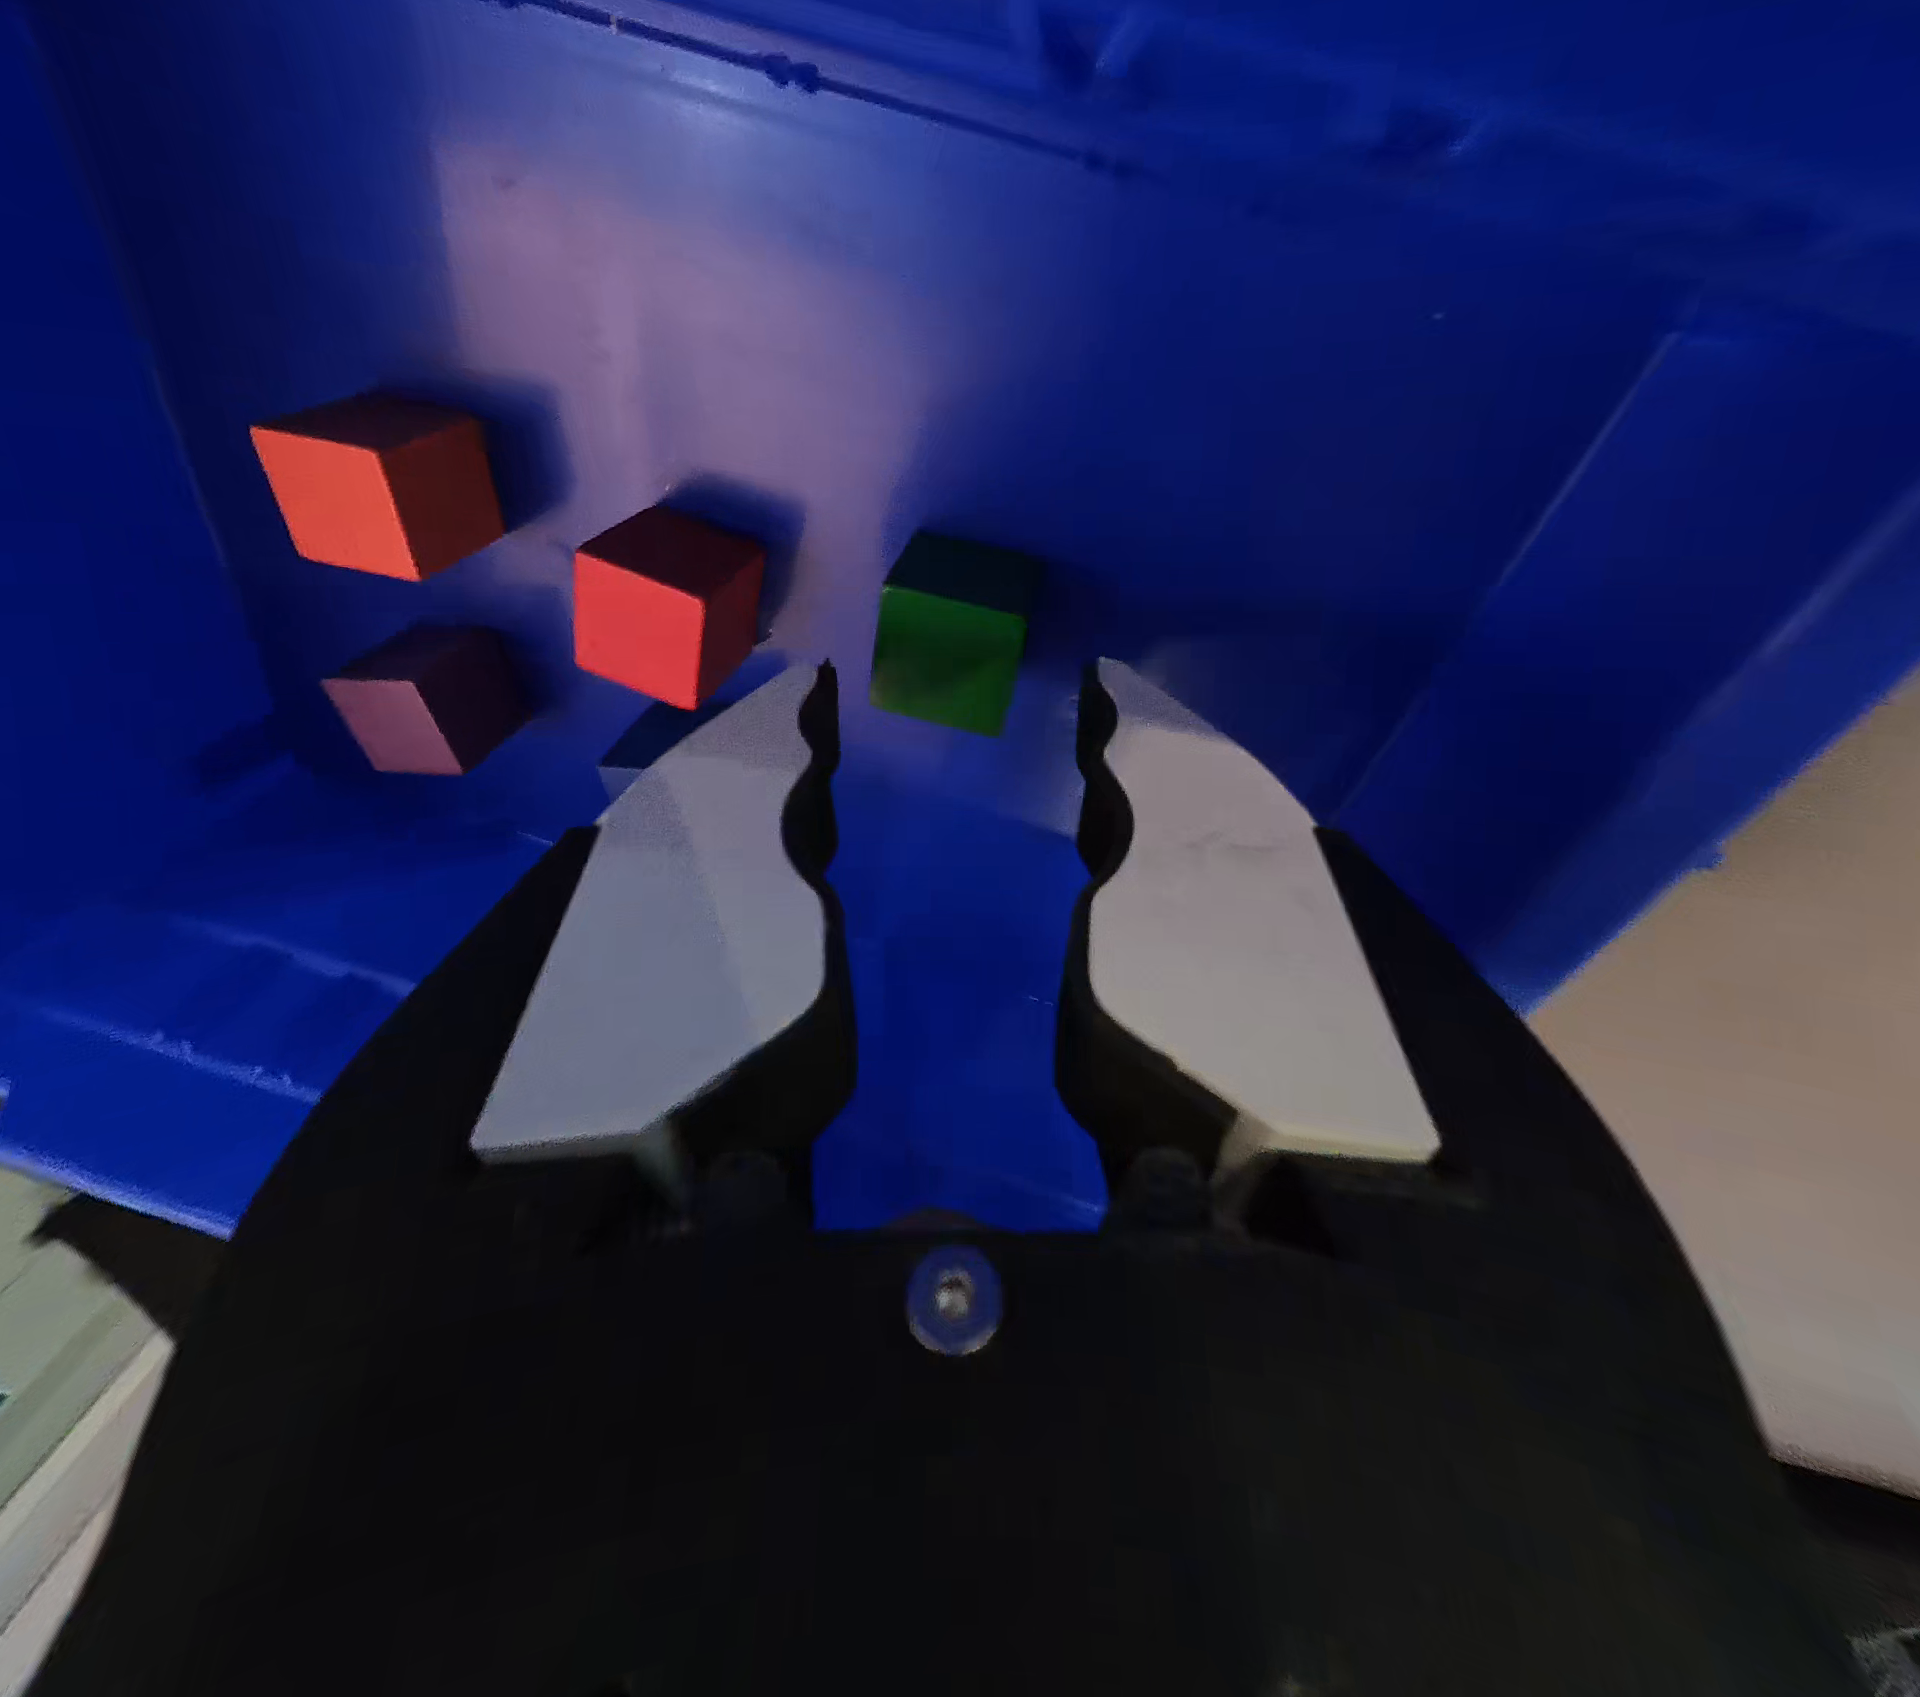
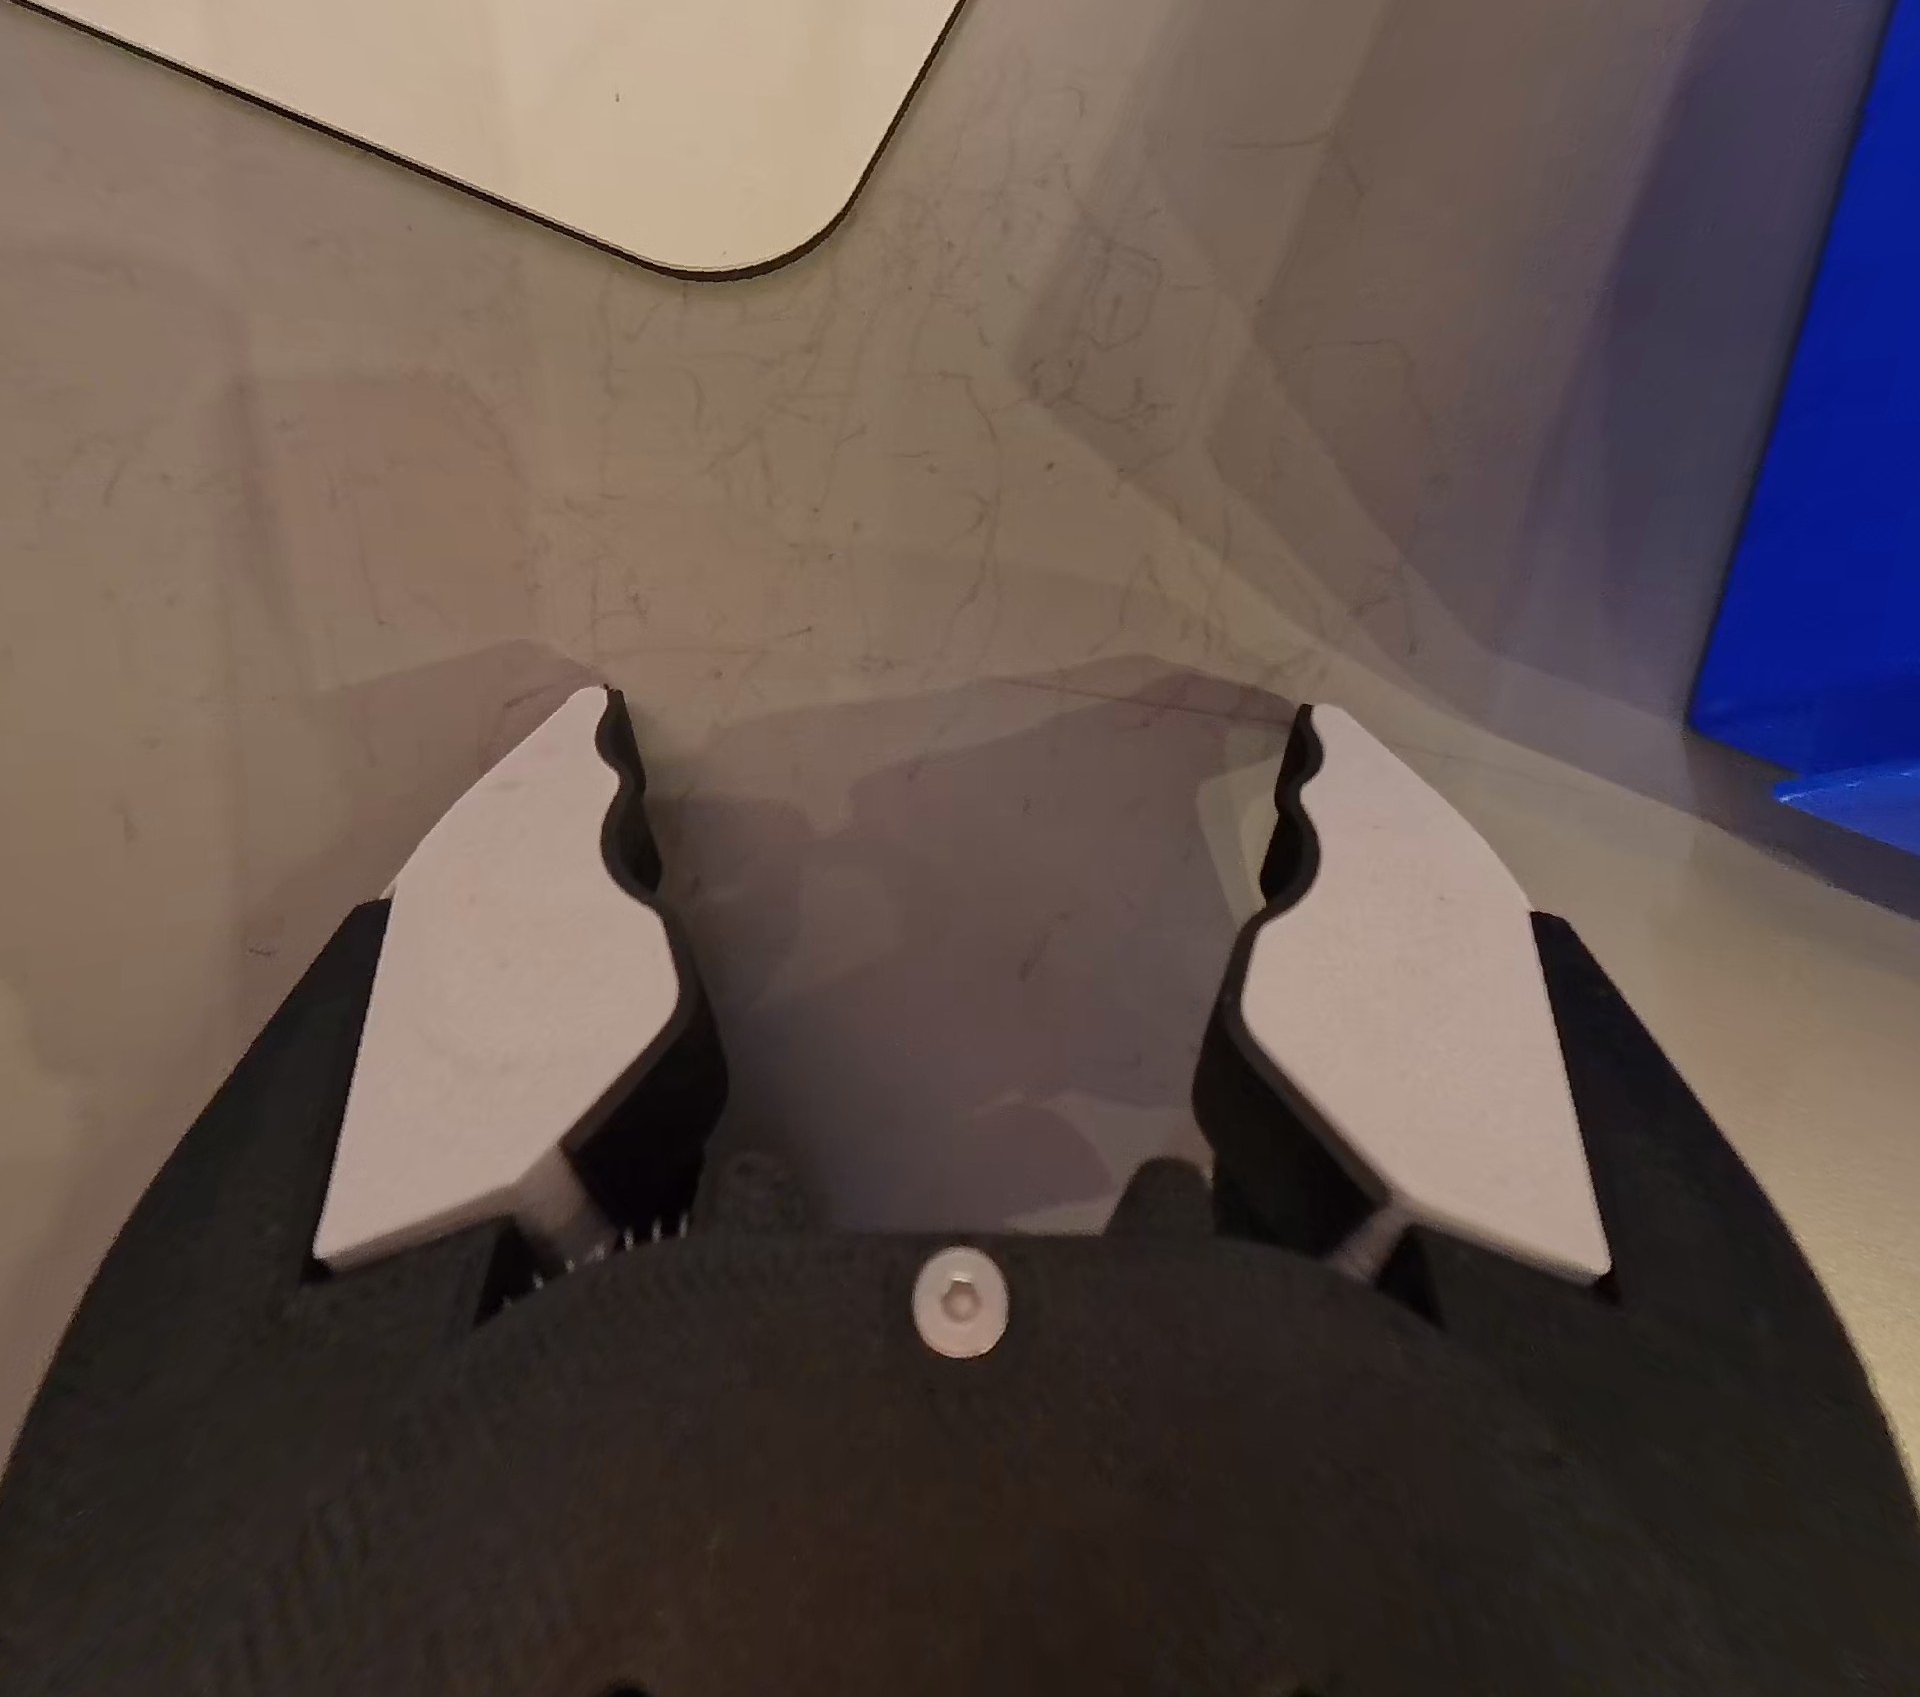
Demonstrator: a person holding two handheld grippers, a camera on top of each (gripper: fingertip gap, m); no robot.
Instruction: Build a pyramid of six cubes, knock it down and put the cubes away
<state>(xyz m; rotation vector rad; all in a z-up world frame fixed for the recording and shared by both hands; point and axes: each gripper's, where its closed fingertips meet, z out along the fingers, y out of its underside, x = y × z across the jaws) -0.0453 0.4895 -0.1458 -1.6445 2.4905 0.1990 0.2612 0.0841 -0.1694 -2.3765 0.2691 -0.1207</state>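
Bin (image 1: pixel 1143 245), blue plastic, filling left wrist view; bench (image 2: pixel 727 504) pale and scratched in right wrist view, bin wall at 3 o'clock. White board (image 2: pixel 623 89) at 11 o'clock on bench. Left gripper (image 1: pixel 956 681) over bin interior, jaws partly apart, nothing between. Right gripper (image 2: pixel 956 702) spread wide over bare bench. Cubes on bin floor: orange cube (image 1: pixel 353 494) at 10 o'clock, red cube (image 1: pixel 655 608) nearer centre, dark maroon cube (image 1: pixel 416 702) at 9 o'clock, green cube (image 1: pixel 945 650) just beyond left fingertips.
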